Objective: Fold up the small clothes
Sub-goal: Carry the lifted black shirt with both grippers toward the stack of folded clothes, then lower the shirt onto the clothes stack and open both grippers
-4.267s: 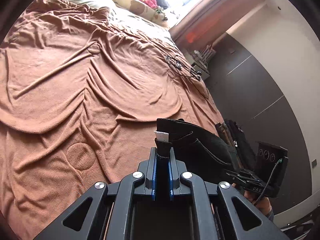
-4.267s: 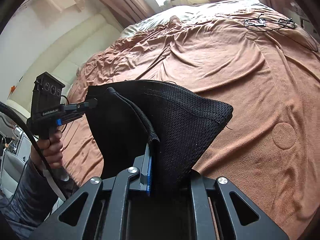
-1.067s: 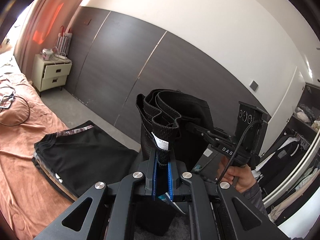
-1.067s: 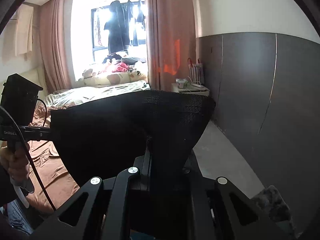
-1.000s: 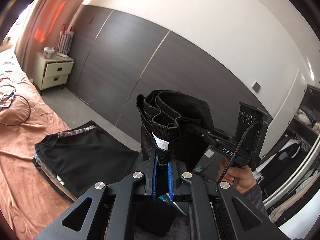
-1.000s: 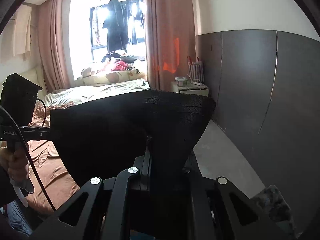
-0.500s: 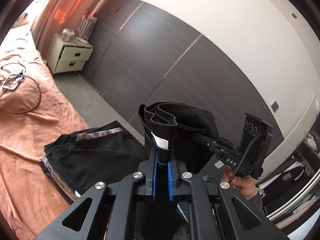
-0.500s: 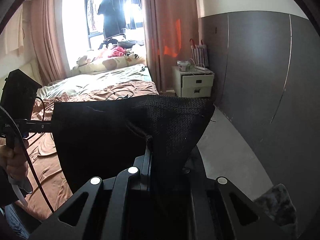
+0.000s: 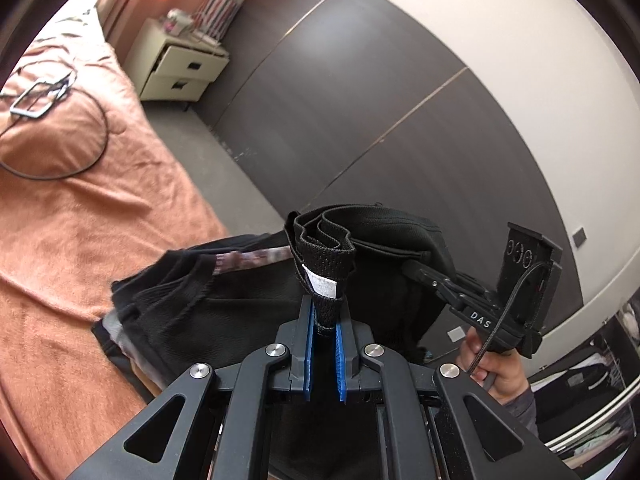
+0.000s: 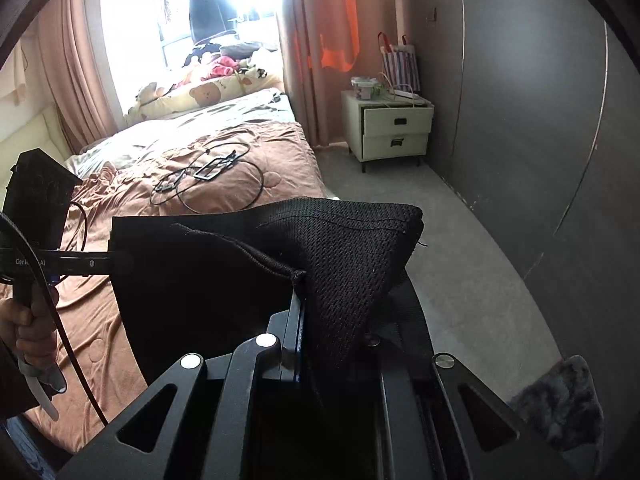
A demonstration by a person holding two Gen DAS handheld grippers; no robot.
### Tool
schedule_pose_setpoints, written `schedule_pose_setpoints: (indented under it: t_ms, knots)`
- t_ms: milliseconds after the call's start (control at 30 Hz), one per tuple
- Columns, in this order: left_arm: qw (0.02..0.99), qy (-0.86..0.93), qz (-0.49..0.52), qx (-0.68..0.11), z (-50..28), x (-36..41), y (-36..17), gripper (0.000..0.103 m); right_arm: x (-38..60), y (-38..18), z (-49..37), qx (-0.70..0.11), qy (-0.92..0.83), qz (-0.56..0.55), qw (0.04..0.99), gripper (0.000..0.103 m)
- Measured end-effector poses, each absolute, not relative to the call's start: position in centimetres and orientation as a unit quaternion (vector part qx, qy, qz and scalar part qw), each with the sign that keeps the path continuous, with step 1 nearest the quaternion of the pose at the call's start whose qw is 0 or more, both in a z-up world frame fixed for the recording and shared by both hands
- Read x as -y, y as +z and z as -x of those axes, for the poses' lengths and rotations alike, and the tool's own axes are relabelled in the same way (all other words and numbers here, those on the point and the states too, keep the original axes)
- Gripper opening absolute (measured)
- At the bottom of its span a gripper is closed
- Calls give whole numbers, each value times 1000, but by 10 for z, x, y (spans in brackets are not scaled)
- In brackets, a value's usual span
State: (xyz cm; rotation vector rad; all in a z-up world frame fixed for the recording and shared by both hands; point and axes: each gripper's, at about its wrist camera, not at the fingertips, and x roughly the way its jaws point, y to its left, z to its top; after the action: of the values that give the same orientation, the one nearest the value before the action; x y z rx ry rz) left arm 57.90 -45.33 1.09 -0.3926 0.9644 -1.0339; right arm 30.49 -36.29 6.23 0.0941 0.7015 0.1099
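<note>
- Evidently I was in the carry-and-place step: the black garment (image 9: 384, 240) hung folded in the air between both claws, above the corner of the bed (image 9: 80, 208), not yet set down.
- My left claw (image 9: 325, 320) was clamped on the bunched waistband, the white label (image 9: 324, 286) sticking out just above the blue pads (image 9: 307, 352).
- My right claw (image 10: 304, 308) was pinched shut on the other edge of the same garment (image 10: 224, 276) (its mesh corner draped over the fingers, hiding the far pad).
- In the left wrist view, a stack of folded dark clothes (image 9: 168, 304) lay at the bed's edge, directly beneath and beside what I held; I judged that as the landing spot.
- The next move, as I read it, called for lowering both claws together and level, so the fold stayed square, then letting go only once the cloth rested on the stack.
- The risk I saw: the stack sat close to the bed's edge (an uneven drop could slide it toward the floor (image 10: 460, 280)).
</note>
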Motion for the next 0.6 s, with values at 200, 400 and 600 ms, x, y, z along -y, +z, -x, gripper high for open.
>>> schedule_pose_setpoints:
  t_ms: [200,400,600]
  knots:
    - [746,-454,182,-452,-600,451,-16,9,364,59,-332,-366,46,-53,928,8]
    - [765,-412,184,-458,-614,445,-32,10,371,51,-358,-405,-15,-54,913,51]
    - [770,-385,179,-477,-611,437,-47,41,392,69,-341,-396,-60,-81,913,78]
